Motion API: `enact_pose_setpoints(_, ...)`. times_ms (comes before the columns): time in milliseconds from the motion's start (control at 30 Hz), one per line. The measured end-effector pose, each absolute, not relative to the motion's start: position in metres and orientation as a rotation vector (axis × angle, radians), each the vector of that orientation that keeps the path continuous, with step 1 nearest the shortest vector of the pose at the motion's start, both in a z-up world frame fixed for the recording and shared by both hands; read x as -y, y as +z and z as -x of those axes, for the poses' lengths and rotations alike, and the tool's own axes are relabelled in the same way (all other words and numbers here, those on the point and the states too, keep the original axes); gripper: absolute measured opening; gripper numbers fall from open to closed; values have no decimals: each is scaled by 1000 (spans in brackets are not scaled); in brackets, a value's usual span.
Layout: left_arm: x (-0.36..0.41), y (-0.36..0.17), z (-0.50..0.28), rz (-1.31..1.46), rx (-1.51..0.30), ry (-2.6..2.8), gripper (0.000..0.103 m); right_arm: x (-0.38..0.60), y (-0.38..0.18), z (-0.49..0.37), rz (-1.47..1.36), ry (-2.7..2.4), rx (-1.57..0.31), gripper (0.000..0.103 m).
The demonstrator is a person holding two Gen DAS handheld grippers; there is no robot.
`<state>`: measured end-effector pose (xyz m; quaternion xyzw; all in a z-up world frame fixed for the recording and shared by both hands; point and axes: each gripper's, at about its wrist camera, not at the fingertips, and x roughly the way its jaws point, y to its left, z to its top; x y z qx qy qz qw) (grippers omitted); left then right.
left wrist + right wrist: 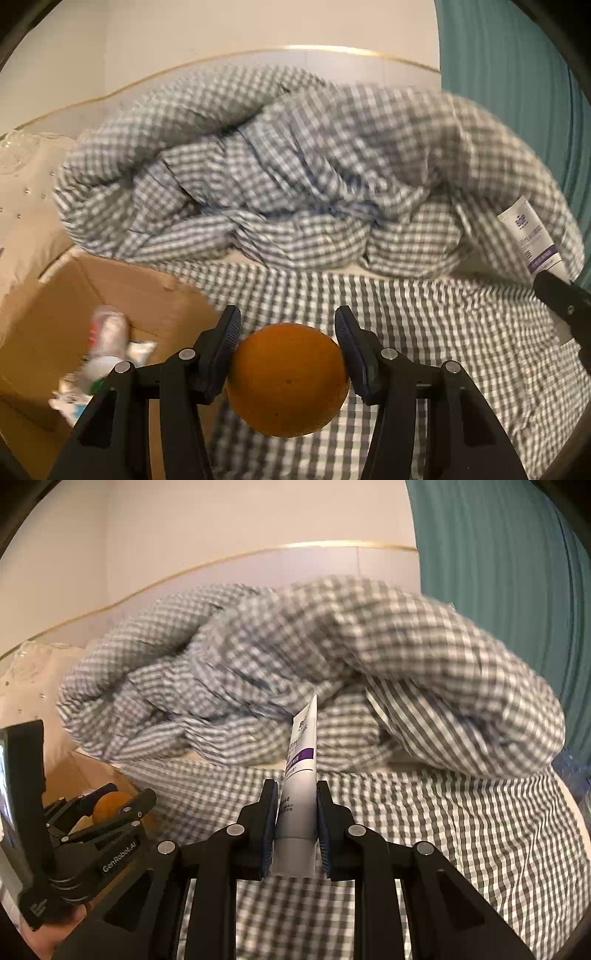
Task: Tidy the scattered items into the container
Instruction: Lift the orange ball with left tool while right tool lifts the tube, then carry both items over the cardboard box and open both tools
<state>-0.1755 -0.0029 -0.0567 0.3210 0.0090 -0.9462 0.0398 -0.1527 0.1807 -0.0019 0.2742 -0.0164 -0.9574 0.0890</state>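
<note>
The left gripper pinches an orange between its two pads, one pad against each side of the fruit. The orange is clear of the bedsheet and sits just right of the cardboard box. The right gripper clamps a white tube with a purple band. The tube stands nearly upright, cap end down between the pads and flat crimped end up.

Edges and clearance:
- The box lies at the left side of the bed, its near-right wall beside the left gripper. Its top is open and a flap stands toward the duvet.
- Inside the box lie a white bottle and some small packets, blurred; bare floor shows to their left.
- The sheet between the two grippers and the duvet is flat and unoccupied.
- In the right wrist view the left gripper is at lower left, over the box edge and well apart from the right gripper.

Surface and room:
- The bed carries a grey-and-white checked sheet.
- A bunched checked duvet is piled across the far side.
- Behind it runs a pale headboard with a gold rim against a cream wall.
- A teal curtain hangs at the right.
- A pale pillow with small studs lies at far left.
</note>
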Motion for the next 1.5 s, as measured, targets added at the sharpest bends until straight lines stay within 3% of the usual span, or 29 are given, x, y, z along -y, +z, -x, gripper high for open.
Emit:
enact_pose_setpoints(467, 127, 44, 105, -796, -24, -2821, 54, -77, 75, 101, -673, -2741, -30, 20)
enact_pose_setpoints(933, 227, 14, 96, -942, -50, -2709, 55, 39, 64, 96, -669, -2574, -89, 20)
enact_pose_setpoints(1000, 231, 14, 95, -920, -30, -2708, 64, 48, 58, 97, -682, -2564, -110, 20)
enact_pose_setpoints(1033, 232, 15, 94, -907, -18, -2702, 78, 52, 55, 97, -692, -2557, -120, 20)
enact_pose_setpoints(1067, 234, 18, 92, -882, -24, -2711, 84, 55, 52, 98, -699, -2553, -127, 20)
enact_pose_setpoints(1500, 280, 41, 69, -758, -112, -2701, 91, 108, 10, 101, -806, -2446, -200, 20)
